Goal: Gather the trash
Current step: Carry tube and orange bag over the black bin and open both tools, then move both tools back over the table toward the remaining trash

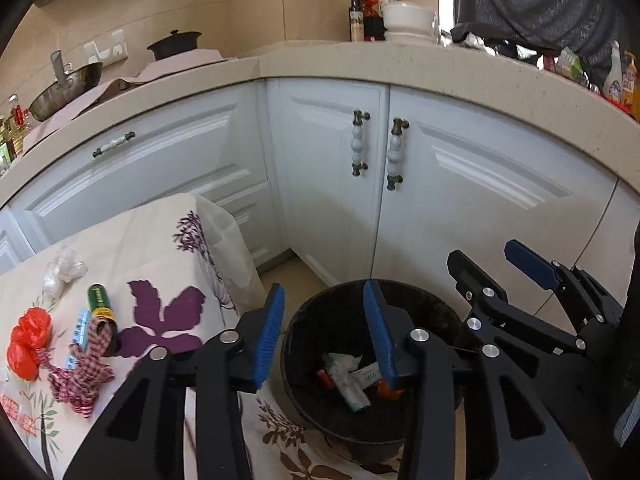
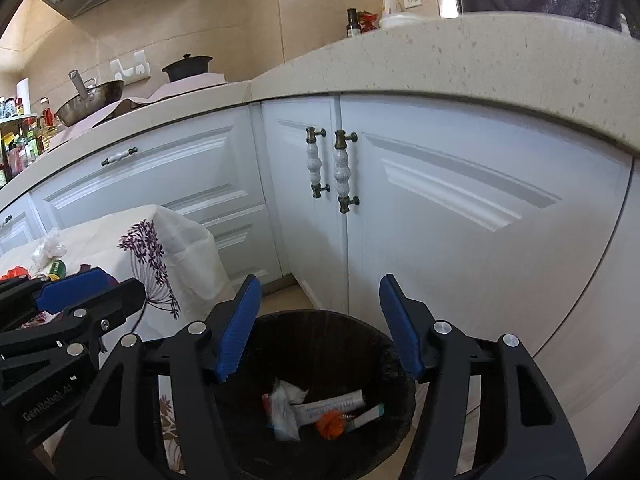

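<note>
A black trash bin [image 1: 304,336] [image 2: 396,364] stands on the floor beside a low table; inside lie a white tube [image 2: 332,402], crumpled wrappers [image 2: 282,412] and an orange scrap [image 2: 330,424]. My left gripper [image 1: 324,312] is open and empty above the bin's rim. My right gripper [image 2: 320,304] is open and empty over the bin; it also shows in the left wrist view [image 1: 490,256]. On the table's floral cloth [image 1: 160,264] lie a green battery [image 1: 100,304], a red plastic bag [image 1: 30,340], a checked red-white cloth strip [image 1: 80,380], a blue packet [image 1: 80,330] and clear crumpled plastic [image 1: 62,272].
White cabinet doors with ceramic handles [image 1: 358,144] [image 2: 344,172] stand just behind the bin, under a beige countertop [image 1: 360,64]. A wok [image 1: 64,88], a dark pot [image 1: 174,44], bottles and white bowls [image 1: 408,20] sit on the counter. A person stands at the upper right [image 1: 540,0].
</note>
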{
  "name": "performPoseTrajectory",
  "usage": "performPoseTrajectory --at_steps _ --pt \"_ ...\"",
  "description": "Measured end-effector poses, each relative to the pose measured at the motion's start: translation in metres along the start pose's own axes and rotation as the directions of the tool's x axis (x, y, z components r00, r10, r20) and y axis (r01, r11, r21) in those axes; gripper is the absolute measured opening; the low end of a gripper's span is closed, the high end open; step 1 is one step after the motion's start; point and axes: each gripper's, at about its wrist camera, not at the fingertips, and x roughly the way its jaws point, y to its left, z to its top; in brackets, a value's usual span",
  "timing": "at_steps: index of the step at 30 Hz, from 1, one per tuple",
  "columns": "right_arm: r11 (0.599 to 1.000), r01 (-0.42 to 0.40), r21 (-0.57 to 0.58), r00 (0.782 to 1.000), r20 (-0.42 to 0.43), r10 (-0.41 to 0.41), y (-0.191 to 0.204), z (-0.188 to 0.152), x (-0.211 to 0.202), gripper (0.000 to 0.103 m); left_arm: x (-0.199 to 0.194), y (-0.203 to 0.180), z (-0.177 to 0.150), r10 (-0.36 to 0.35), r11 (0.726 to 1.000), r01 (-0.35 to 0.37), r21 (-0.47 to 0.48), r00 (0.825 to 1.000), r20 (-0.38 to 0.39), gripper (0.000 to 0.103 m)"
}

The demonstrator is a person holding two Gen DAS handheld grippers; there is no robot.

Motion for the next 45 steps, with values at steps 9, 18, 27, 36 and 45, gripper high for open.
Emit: performPoseTrajectory --at_steps 9,18,27,36,45 --pt "0.999 -0.041 -0.012 0.998 0.041 0.041 0.033 0.018 -0.033 0.061 -0.044 0.038 0.003 0.042 0.998 -0.039 -0.042 0.996 0.075 0.046" --pt "0.990 -0.137 -0.033 0.988 0.070 0.139 0.090 0.029 -0.057 0.061 -0.090 0.109 -0.011 0.186 0.978 -0.172 -0.117 0.975 0.121 0.051" --pt "0.967 -0.241 -0.084 0.968 0.044 0.246 0.159 0.030 -0.063 0.061 -0.123 0.183 -0.035 0.343 0.925 -0.318 -0.207 0.934 0.101 0.056" --pt "0.942 -0.305 -0.138 0.952 -0.011 0.306 0.209 0.021 -0.063 0.061 -0.136 0.231 -0.068 0.411 0.882 -0.389 -0.266 0.911 0.031 0.058" --pt "0.931 -0.327 -0.164 0.945 -0.044 0.324 0.231 0.013 -0.063 0.061 -0.137 0.255 -0.093 0.414 0.864 -0.400 -0.305 0.910 -0.020 0.058"
